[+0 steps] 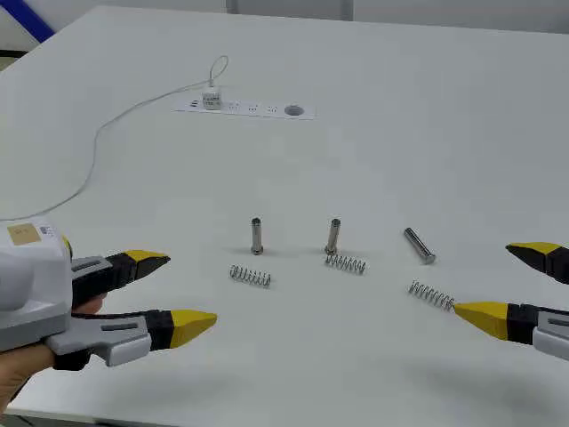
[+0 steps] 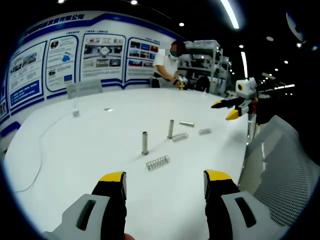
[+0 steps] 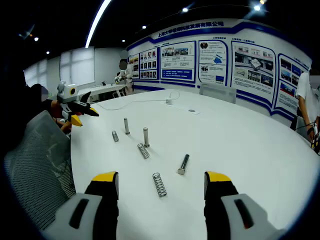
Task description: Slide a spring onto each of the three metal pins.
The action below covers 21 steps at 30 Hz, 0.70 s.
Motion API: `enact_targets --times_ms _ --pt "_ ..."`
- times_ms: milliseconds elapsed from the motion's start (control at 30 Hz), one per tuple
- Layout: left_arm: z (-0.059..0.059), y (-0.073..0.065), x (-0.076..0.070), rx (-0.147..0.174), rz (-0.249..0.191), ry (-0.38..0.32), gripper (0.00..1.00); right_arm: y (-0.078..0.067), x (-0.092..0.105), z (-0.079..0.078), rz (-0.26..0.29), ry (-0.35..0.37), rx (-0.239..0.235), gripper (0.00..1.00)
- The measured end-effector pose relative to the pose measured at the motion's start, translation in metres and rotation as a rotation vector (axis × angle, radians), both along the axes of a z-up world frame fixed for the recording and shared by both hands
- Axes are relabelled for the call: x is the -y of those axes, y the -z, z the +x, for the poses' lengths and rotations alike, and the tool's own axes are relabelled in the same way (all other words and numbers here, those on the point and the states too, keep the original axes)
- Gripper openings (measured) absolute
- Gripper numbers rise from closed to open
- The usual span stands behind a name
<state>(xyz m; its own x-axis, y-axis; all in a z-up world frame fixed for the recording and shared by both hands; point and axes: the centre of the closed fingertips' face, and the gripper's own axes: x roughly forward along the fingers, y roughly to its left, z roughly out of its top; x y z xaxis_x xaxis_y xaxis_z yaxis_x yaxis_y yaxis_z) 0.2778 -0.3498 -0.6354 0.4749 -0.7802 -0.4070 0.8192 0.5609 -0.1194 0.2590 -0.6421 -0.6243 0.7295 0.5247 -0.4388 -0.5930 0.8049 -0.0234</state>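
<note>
Three metal pins stand or lie on the white table [image 1: 373, 133]: the left pin [image 1: 256, 236] and middle pin [image 1: 333, 236] are upright, the right pin [image 1: 419, 245] lies on its side. A spring lies near each: left spring [image 1: 250, 276], middle spring [image 1: 345, 263], right spring [image 1: 431, 295]. My left gripper [image 1: 179, 289] hovers open at the near left, short of the left spring [image 2: 157, 162]. My right gripper [image 1: 507, 285] is open at the near right, with the right spring [image 3: 159, 184] and lying pin [image 3: 183, 164] just ahead of it.
A white power strip [image 1: 244, 108] with a cable [image 1: 98, 142] trailing left lies at the far side of the table. The table's near edge runs just below my grippers. A mesh chair back [image 2: 280, 170] stands beside the table. A person [image 2: 167, 65] stands in the background.
</note>
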Motion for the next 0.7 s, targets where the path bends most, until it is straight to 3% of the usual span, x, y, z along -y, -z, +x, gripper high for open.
enact_targets --times_ms 700 --pt "-0.0012 0.0005 -0.0025 -0.001 -0.002 -0.013 0.64 0.0003 -0.0011 0.0058 -0.011 -0.008 -0.014 0.70"
